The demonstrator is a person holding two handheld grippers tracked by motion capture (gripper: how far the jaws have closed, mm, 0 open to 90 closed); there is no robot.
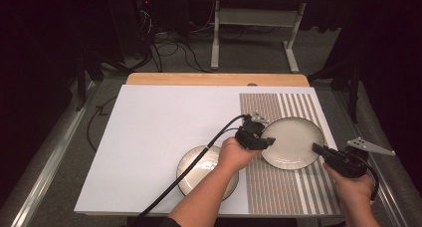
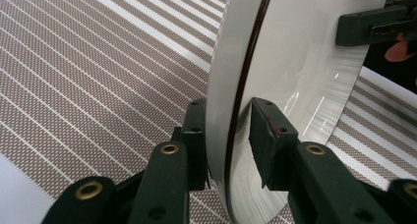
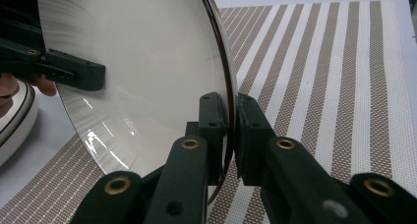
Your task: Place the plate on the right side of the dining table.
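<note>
Both grippers, left gripper (image 1: 268,141) and right gripper (image 1: 315,147), have dark green fingers (image 2: 269,135) with brass-ringed screw holes (one trails a thick black cable (image 1: 194,163)).

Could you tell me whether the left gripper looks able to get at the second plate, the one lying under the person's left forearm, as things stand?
Probably not at once: the left gripper has its jaws around the rim of the plate on the mat, though the nearer plate lies uncovered close by.

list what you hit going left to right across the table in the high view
bare white table sheet → bowl → left tool → plate over the striped placemat → right tool
</note>
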